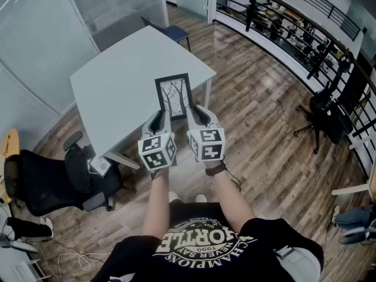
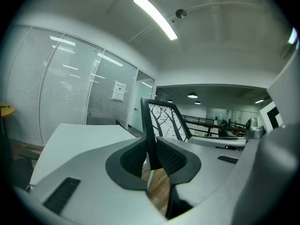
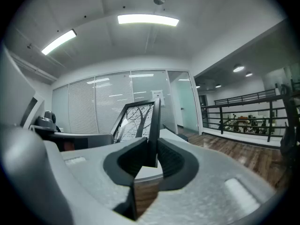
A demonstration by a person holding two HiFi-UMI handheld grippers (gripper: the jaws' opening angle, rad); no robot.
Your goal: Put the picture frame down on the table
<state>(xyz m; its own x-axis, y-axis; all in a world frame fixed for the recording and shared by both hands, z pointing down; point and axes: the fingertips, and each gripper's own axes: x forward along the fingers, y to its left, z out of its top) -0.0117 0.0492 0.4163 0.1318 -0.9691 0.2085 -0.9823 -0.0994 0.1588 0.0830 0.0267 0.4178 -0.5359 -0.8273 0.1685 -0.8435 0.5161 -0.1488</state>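
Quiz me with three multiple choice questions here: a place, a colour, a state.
1. Where is the rectangular tree-print picture frame? A: hung on a wall. B: held by the person near the white table. C: inside a box.
2. Its border colour? A: black. B: white. C: red.
3. The left tongs and right tongs are? A: both open. B: one open. C: both shut on the frame.
B, the tongs carry it; A, the rim is black; C, each clamps a side edge.

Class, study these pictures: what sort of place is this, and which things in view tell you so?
Most likely an office, perhaps on a mezzanine floor: a white table, a black office chair nearby, glass partitions with blinds, and a black railing edging the wood floor.
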